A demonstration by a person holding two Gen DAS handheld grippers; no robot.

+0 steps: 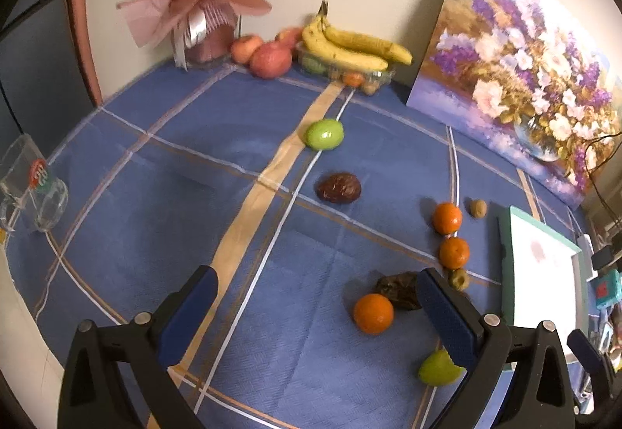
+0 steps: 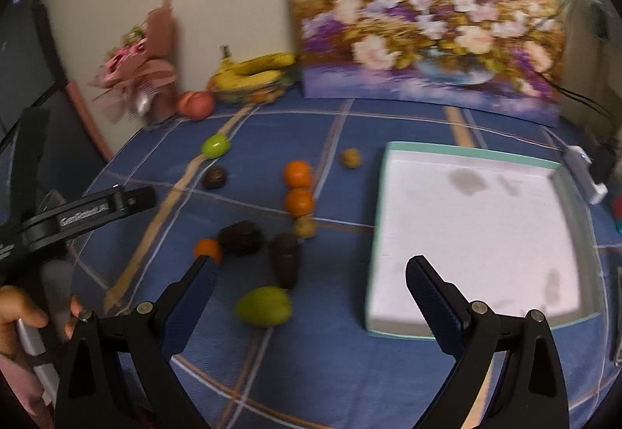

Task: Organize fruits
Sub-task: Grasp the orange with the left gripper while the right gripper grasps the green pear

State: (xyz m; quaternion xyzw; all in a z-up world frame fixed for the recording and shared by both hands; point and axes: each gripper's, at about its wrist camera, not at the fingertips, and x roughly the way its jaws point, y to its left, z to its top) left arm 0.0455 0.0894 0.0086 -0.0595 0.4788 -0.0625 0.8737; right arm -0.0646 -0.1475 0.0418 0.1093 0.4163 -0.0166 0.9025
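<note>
We held the left hand-held gripper [image 1: 317,285] over the blue checked cloth [image 1: 163,172] on the worktop, its blue-padded fingers spread wide and holding nothing. The right hand-held gripper [image 2: 311,273] hung likewise spread and empty, above the near part of the worktop beside the white tray [image 2: 478,234] with the teal rim, which sat toward the right edge.

The loose fruit lay scattered across the middle of the cloth. A green fruit [image 1: 324,134] rested far out on the tan stripe, and a dark wrinkled fruit [image 1: 338,187] lay nearer to us from it. Two small oranges [image 1: 447,218] sat one behind the other, almost touching, with a small brownish nut-like fruit [image 1: 478,208] just beside the farther one and a small olive-coloured fruit [image 1: 459,278] against the nearer one. Close to the left gripper's fingers lay a larger orange [image 1: 373,313], with another dark fruit [image 1: 400,289] just behind it, and a second green fruit [image 1: 439,368] partly hidden by the right-side finger.

At the far edge, against the wall, bananas [image 1: 353,44] lay over a clear container, red apples [image 1: 268,58] next to them, then a pink wrapped bouquet [image 1: 194,1]. A flower painting [image 1: 517,79] leaned on the wall at the far right corner. A clear glass mug [image 1: 35,192] stood at the left edge.
</note>
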